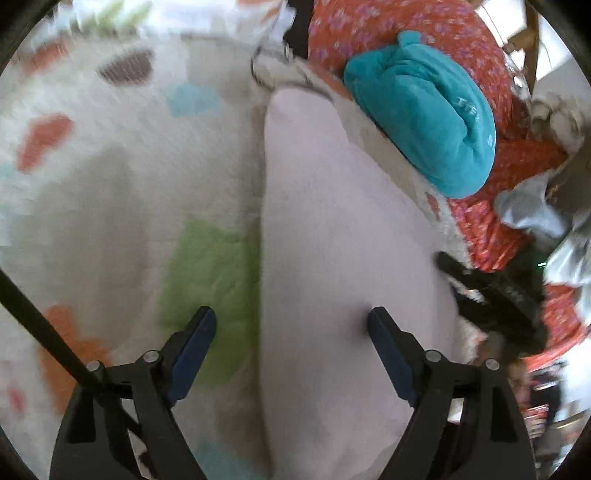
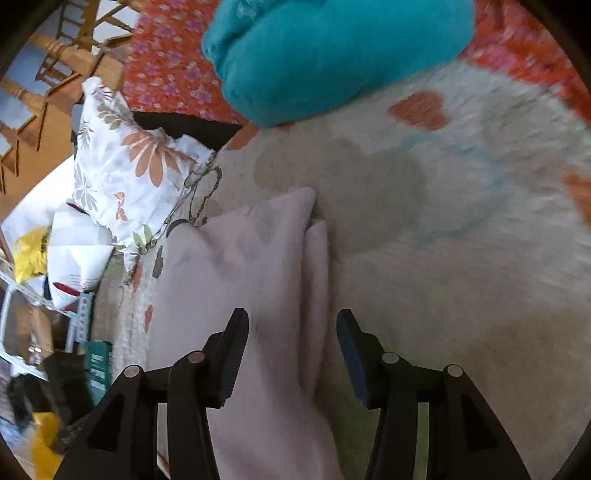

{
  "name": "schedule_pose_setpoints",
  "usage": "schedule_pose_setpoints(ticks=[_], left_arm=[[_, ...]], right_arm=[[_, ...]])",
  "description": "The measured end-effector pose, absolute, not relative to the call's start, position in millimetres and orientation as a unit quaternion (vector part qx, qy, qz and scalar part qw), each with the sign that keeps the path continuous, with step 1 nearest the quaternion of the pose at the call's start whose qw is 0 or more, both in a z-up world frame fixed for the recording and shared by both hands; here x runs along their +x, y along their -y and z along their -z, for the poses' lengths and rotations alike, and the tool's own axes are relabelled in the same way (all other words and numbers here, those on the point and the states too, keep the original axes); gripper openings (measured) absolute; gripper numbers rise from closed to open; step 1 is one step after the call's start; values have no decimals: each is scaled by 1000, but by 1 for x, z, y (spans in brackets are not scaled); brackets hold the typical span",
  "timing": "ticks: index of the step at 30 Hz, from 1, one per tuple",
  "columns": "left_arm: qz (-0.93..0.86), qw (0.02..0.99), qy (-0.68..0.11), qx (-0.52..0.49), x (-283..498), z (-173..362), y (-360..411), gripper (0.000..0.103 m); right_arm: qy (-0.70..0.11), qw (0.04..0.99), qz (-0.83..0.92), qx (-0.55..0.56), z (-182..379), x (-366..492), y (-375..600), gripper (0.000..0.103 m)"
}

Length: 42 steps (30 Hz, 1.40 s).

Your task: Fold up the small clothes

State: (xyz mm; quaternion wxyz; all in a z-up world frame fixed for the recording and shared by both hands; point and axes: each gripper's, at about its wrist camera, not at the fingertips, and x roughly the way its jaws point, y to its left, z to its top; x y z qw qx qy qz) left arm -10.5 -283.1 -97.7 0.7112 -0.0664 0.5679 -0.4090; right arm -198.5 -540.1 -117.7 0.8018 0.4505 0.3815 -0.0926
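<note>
A pale pink garment (image 1: 332,229) lies flat on a white blanket with coloured hearts (image 1: 110,192). My left gripper (image 1: 291,314) stands wide open over the garment's left edge. One of its fingers is over the blanket's green patch and the other over the pink cloth, and neither pad presses on anything. In the right wrist view the pink garment (image 2: 258,280) shows a doubled edge running lengthwise. My right gripper (image 2: 291,314) is open above that edge and its pads are clear of the cloth. A folded teal garment (image 1: 424,114) (image 2: 332,55) rests beyond the pink one.
An orange flowered cover (image 1: 388,26) (image 2: 166,66) lies under the teal piece. A flower-print pillow (image 2: 125,166) and papers (image 2: 74,251) sit at the blanket's left edge, near wooden furniture (image 2: 55,55). A blurred black shape (image 1: 491,295) lies to the right of the pink garment.
</note>
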Motion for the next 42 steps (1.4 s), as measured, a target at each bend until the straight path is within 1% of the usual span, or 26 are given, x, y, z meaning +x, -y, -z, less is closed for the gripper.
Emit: schedule_pose_setpoints(ticks=[2,3,4,5,6,7,11,14,16,17,18,20,22,24,27,31,34,36,38,39,41,42], left_arm=[[413,709,-566,-78,-9,96,287,92],[418,705,-568,-77,-9,94,290,81],[425,700,-569,-77,-11,93,292,47],[432,688,-578,-76,-11,92,295,41],[427,693,-576,-70,-14,88,294,37],[429,697,-571,-67,-15,82,293,29],[439,713,-543,-65,-8,42,293,28],[433,738,-516,-50,-2,22,298,28],[418,751,-509,-37,5,21,302,30],[404,757,-512,-32,8,27,303,33],[382,765,-518,-26,12,36,302,37],[345,770,-536,-9,18,60,299,37],[342,762,-549,-22,20,77,292,52],[337,767,-545,-36,17,79,280,62],[330,775,-538,-33,7,80,266,66],[310,790,-529,-10,-17,76,254,67],[300,808,-507,3,-39,65,238,67],[282,831,-479,17,-53,52,227,68],[250,867,-429,43,-69,32,213,76],[236,880,-408,53,-74,24,209,82],[207,912,-347,68,-89,2,195,88],[197,923,-324,71,-95,-7,189,94]], right_arm=[[-386,802,90,447,128,-185,538,54],[-381,807,96,441,129,-181,535,50],[-379,809,95,440,130,-177,531,44],[-381,804,85,448,130,-172,529,25],[-377,803,81,454,127,-169,527,23],[-375,806,82,451,121,-167,524,22],[-341,826,51,446,83,-159,520,19],[-320,845,42,426,58,-148,519,19],[-322,849,51,415,56,-140,521,19],[-329,848,65,411,61,-134,524,20],[-339,845,80,406,67,-130,527,25],[-372,834,136,385,84,-125,532,27],[-375,824,159,393,94,-133,537,27],[-352,828,167,403,91,-150,536,27],[-329,848,186,373,71,-173,515,27],[-326,871,167,327,58,-184,476,27],[-339,885,140,286,58,-186,442,27],[-367,877,131,281,75,-186,425,27],[-394,865,145,275,94,-192,416,27],[-400,862,152,270,99,-196,413,27],[-400,863,164,262,106,-206,404,27],[-398,865,169,254,107,-212,399,27]])
